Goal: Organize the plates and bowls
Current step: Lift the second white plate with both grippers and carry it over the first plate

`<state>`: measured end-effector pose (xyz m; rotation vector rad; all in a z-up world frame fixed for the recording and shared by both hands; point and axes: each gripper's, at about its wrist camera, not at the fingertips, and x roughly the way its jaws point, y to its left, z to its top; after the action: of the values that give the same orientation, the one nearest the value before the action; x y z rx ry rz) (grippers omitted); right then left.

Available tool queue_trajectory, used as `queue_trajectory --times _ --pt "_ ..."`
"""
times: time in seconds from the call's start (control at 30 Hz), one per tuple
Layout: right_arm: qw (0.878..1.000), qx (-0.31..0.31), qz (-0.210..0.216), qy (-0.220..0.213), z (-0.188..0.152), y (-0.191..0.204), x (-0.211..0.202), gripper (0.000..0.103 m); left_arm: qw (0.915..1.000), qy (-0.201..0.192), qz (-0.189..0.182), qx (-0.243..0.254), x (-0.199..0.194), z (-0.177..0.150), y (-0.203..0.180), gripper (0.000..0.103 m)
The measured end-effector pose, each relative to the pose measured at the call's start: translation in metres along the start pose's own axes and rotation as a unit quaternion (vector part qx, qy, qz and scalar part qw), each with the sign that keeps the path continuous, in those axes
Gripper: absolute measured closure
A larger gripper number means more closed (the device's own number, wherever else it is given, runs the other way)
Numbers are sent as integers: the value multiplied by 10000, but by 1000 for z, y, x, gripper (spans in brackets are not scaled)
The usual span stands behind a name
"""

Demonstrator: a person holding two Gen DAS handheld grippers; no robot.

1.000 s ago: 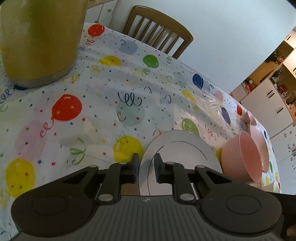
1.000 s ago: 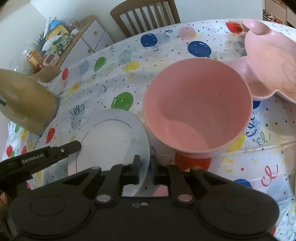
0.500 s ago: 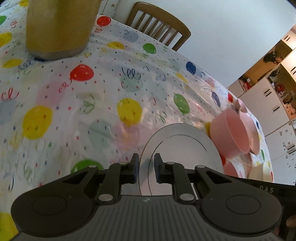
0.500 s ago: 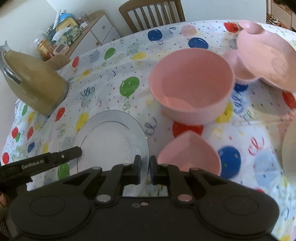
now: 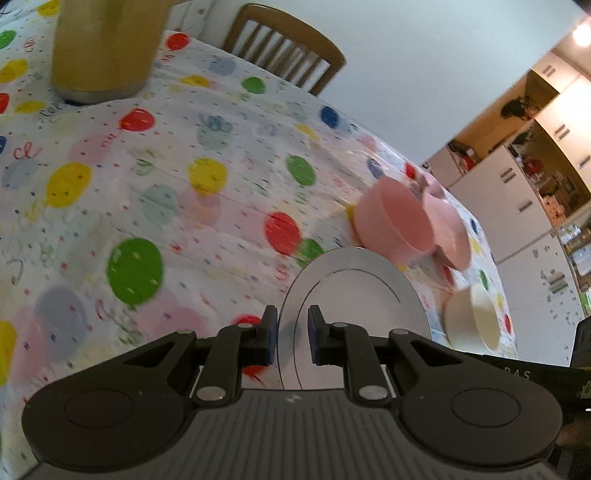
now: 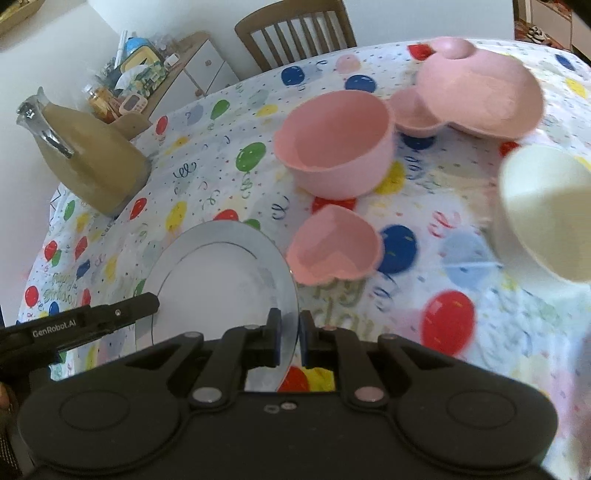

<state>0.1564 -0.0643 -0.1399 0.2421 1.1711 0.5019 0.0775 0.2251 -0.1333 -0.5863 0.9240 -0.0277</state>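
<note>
A white plate with a thin dark ring is held off the balloon-print tablecloth by both grippers. My left gripper is shut on its left rim. My right gripper is shut on its right rim. Beyond it stand a round pink bowl, a small pink heart-shaped bowl, a pink mouse-shaped divided plate and a cream bowl. The pink bowl and cream bowl also show in the left wrist view.
A tall golden jug stands at the table's far left, also in the left wrist view. A wooden chair is behind the table. A cluttered sideboard lies beyond, and white cabinets to the right.
Both grippers have lifted the plate and drawn it back toward the near edge. The bowls and the jug now look smaller and farther, and the cream bowl has come into view.
</note>
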Motion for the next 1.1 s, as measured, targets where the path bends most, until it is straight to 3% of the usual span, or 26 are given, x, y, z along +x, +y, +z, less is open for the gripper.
queue_trajectory --times 0.4,0.9,1.1 --pt "9986 420 -171 -284 -37 -56 -69 94 9973 281 -393 553 -1 -40 -83 86" --pt "9907 1120 -453 -625 -81 -180 -153 94 9868 739 -686 1270 44 -104 -217 86" --pt "9884 1249 -576 -647 -93 -229 -177 94 9843 894 -714 1346 69 -130 -260 86"
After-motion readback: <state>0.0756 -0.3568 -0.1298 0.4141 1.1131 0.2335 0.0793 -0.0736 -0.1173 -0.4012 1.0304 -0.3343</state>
